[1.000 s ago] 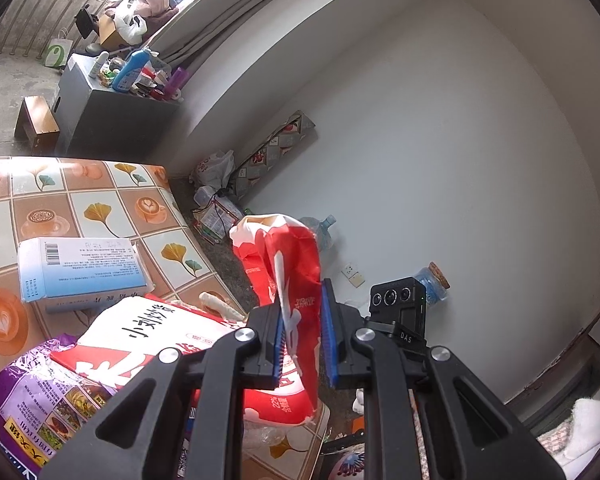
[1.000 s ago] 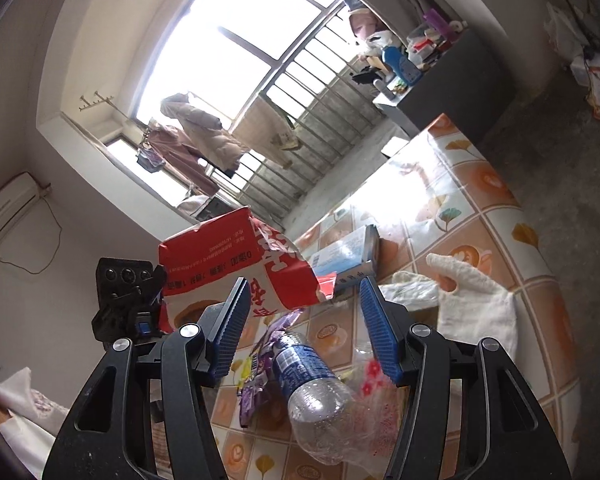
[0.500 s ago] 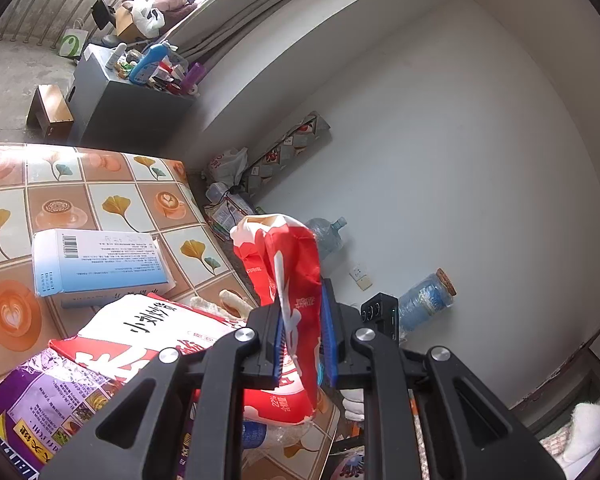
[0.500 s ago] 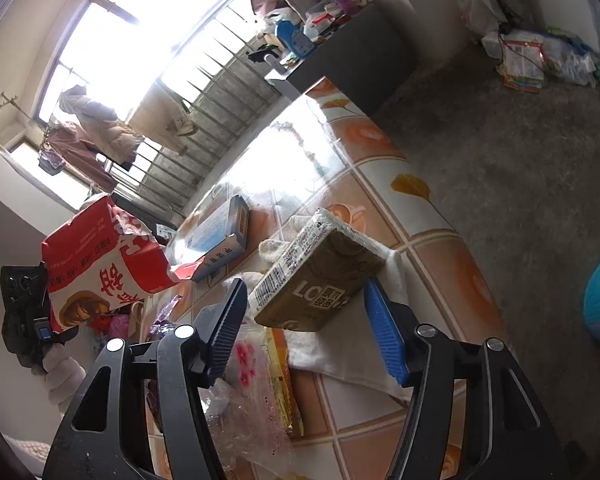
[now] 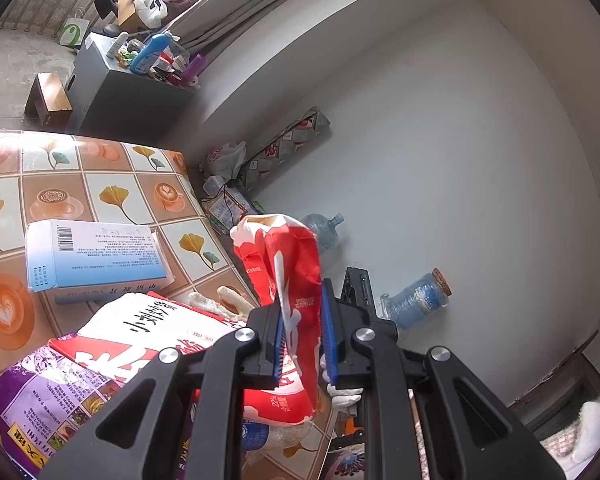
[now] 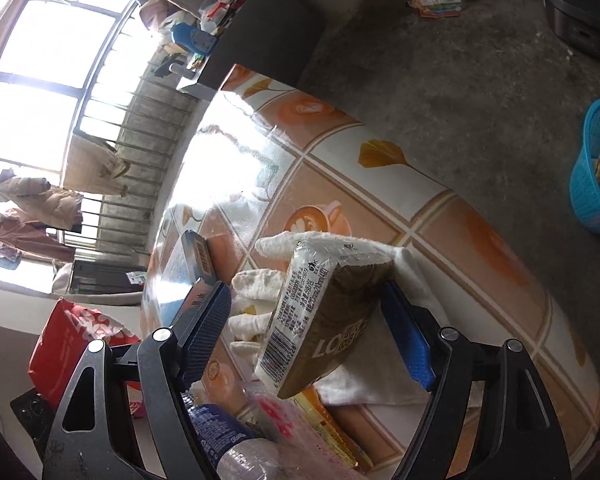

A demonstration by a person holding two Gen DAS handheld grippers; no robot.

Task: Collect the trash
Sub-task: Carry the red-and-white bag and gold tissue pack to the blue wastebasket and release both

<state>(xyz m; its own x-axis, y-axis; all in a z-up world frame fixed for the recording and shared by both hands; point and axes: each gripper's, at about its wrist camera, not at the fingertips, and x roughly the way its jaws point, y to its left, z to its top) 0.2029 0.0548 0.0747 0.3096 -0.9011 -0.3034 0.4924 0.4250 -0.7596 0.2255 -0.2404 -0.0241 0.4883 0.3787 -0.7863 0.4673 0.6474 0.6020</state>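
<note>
Your right tongs (image 6: 306, 332) have just been opening and straddle the brown tissue pack (image 6: 324, 320) — its long axis slants across the gap; your left tongs (image 5: 303, 340) clamp the red bag (image 5: 288, 280).

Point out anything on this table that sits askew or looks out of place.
The brown tissue pack sits tilted, propped on the white glove rather than lying flat, between the fingers of the right gripper, whose jaws have just been opening. The crumpled red bag hangs pinched in the left gripper.
</note>
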